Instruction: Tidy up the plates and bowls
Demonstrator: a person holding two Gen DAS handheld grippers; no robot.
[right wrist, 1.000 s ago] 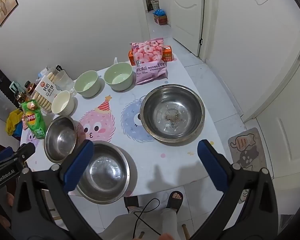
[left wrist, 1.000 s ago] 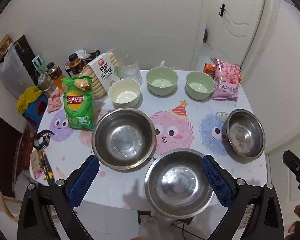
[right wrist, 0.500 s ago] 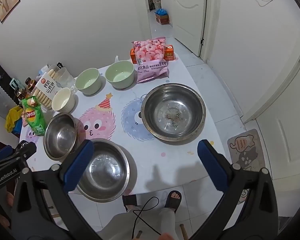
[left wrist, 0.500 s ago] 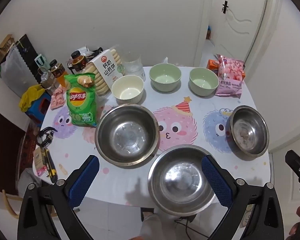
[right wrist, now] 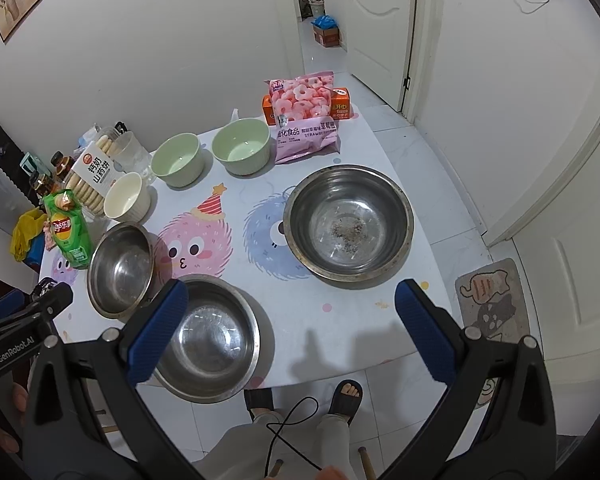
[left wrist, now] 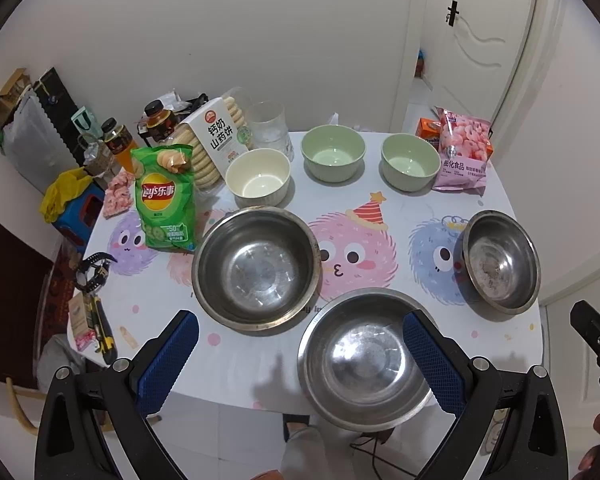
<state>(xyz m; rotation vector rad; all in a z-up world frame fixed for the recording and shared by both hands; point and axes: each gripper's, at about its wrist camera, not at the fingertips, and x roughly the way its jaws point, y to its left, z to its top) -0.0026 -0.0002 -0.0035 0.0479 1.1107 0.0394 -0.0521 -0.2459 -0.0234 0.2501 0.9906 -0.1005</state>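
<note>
White walls and a tiled floor frame a desk [left wrist: 380,196] under a cloth printed with furry cartoon faces, and both views sit a shade higher and further back from it than a second ago; the bowls look slightly smaller in each frame, while nothing on the cloth has shifted.

Nearest, the left claw [left wrist: 300,354] hangs above the desk's front edge with its blue pads wide apart and nothing between them. The right claw [right wrist: 290,330] is likewise spread and empty, over the front right part of the desk.

Just beyond the left claw, one steel bowl [left wrist: 366,360] sits at the front edge. A second steel bowl [left wrist: 256,268] stands just behind and to its left, their rims close together. The third steel bowl [right wrist: 348,222], with dark specks in its bottom, stands well apart on the right.

Further back, a cream bowl [left wrist: 258,178] and two green bowls [left wrist: 334,152] [left wrist: 410,162] form a loose row. Behind and beside them are a green crisp bag [left wrist: 165,204], a biscuit box [left wrist: 216,138], a clear cup [left wrist: 268,126] and a pink snack bag [left wrist: 464,148].

Since only the viewpoint has changed, I judge that sorting has not begun: all six bowls stand singly, none nested. No plates are visible. The front steel bowl seems the easiest first pick.
</note>
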